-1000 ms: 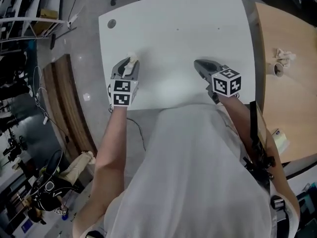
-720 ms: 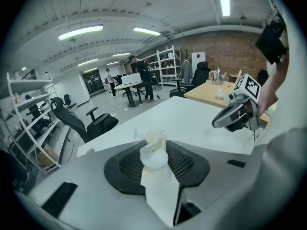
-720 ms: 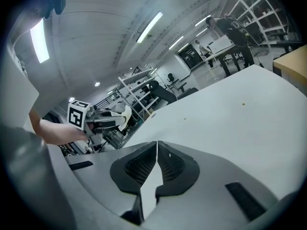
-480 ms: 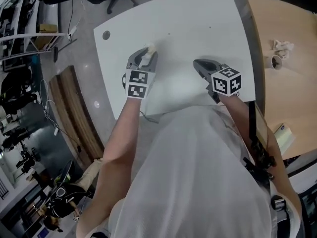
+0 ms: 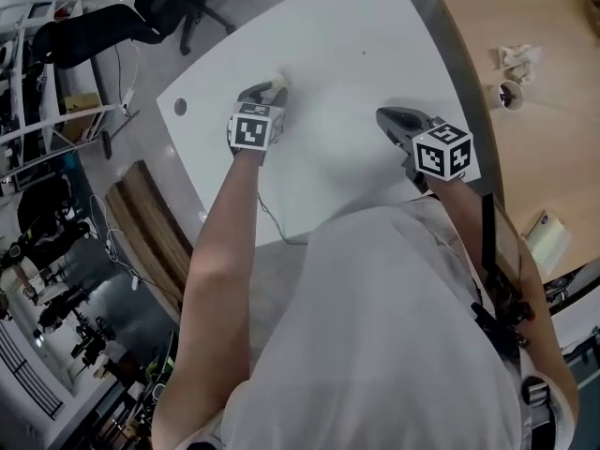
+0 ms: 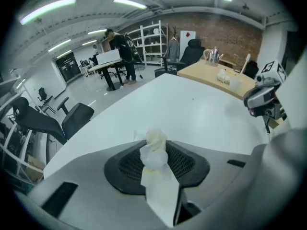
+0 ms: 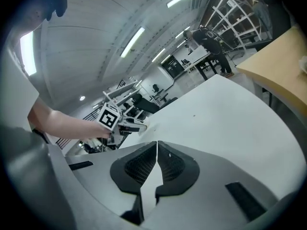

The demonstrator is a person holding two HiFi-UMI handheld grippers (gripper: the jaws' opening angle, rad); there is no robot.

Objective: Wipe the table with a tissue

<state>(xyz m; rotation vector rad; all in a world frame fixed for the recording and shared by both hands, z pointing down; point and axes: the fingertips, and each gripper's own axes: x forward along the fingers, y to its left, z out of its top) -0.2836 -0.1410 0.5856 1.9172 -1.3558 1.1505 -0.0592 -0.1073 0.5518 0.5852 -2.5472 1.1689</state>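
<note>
- Table (image 5: 375,54): white, smooth and bare, with one small round hole (image 5: 179,107) near its far left corner. It stands on grey floor in an open workshop under strip lights, with a brick wall (image 6: 225,32) at the far end.
- Wooden table (image 5: 534,26): set along the right side, it carries a cup (image 5: 507,94) and some crumpled paper (image 5: 516,56), well apart from the work.
- Office chair (image 5: 122,22): black, off the far left corner.
- Left gripper (image 5: 270,90): tilted steeply down over the table's left part. Its jaws are clamped on the tissue so the wad juts past the tips as a wiping pad.
- Right gripper (image 7: 157,152): near the right edge, with its jaws closed together on nothing. It looks parked out of the way.
- Tissue (image 6: 154,150): a crumpled white wad, faintly yellowed, at the left jaw tips. I cannot tell whether it touches the tabletop.
</note>
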